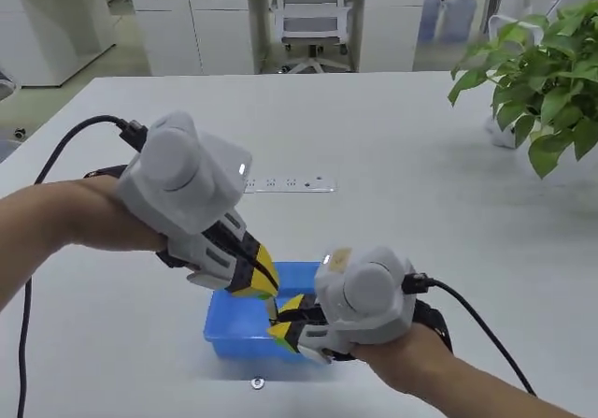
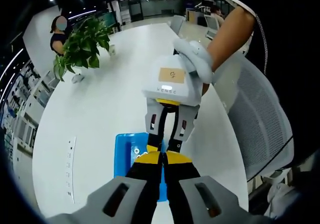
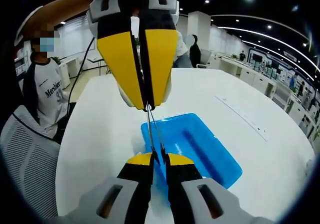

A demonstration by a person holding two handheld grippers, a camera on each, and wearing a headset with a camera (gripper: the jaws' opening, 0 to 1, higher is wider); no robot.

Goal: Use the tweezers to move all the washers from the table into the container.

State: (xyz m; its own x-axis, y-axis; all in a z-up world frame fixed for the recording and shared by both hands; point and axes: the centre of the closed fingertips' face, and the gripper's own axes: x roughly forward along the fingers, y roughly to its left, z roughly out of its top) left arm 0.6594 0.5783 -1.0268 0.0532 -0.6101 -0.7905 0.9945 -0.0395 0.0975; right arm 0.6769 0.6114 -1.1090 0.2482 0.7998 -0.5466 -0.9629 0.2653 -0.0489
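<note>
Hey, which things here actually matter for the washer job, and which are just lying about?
For the job: tweezers, pinched by the left gripper and the right gripper; blue container; washer on the table in front of it.

Just lying about: power strip; potted plant; office chair.

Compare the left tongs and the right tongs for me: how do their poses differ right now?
The left tongs sit higher, reaching down from the upper left; the right tongs sit lower, pointing left from the near right. The left tongs hang over the middle of the blue container; the right tongs are nearer its front edge. Shared: both are shut on the tweezers, tips almost meeting.
</note>
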